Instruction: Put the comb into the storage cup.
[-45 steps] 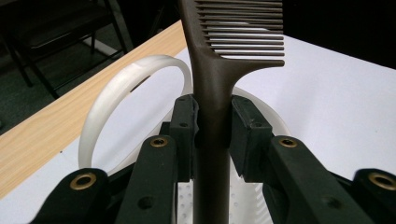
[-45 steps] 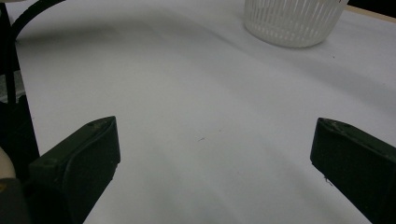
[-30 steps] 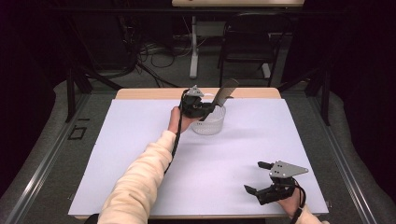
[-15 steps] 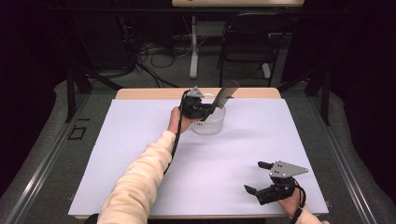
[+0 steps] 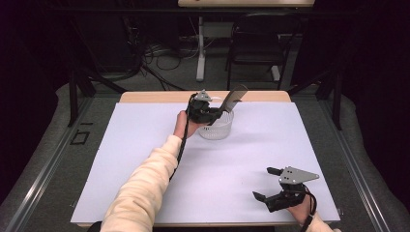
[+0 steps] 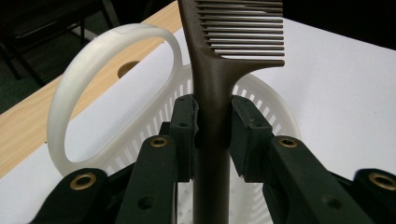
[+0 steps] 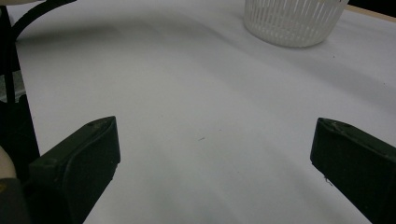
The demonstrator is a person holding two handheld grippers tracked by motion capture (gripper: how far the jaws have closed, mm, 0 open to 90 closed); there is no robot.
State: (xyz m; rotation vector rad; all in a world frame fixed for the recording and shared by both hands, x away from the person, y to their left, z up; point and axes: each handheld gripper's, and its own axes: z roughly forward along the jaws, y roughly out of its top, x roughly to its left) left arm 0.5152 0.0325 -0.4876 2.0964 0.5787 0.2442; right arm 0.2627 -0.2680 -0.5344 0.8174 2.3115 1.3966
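Observation:
A dark brown comb (image 6: pixel 212 88) stands between the pads of my left gripper (image 6: pixel 212 133), which is shut on its handle. In the high view the comb (image 5: pixel 234 98) sticks up and to the right over a small white slotted basket (image 5: pixel 218 129), and my left gripper (image 5: pixel 212 112) sits at the basket's left rim. The basket's looped handle (image 6: pixel 100 51) lies behind the jaws on the left. My right gripper (image 5: pixel 267 182) rests near the table's front right edge with its jaws wide apart and nothing between them; its own view shows bare white sheet between the fingers (image 7: pixel 77 161).
A white sheet (image 5: pixel 145 145) covers most of the wooden table (image 5: pixel 145 96). The basket (image 7: pixel 294 21) appears far off in the right gripper view. A dark chair (image 5: pixel 256 48) and cables stand behind the table.

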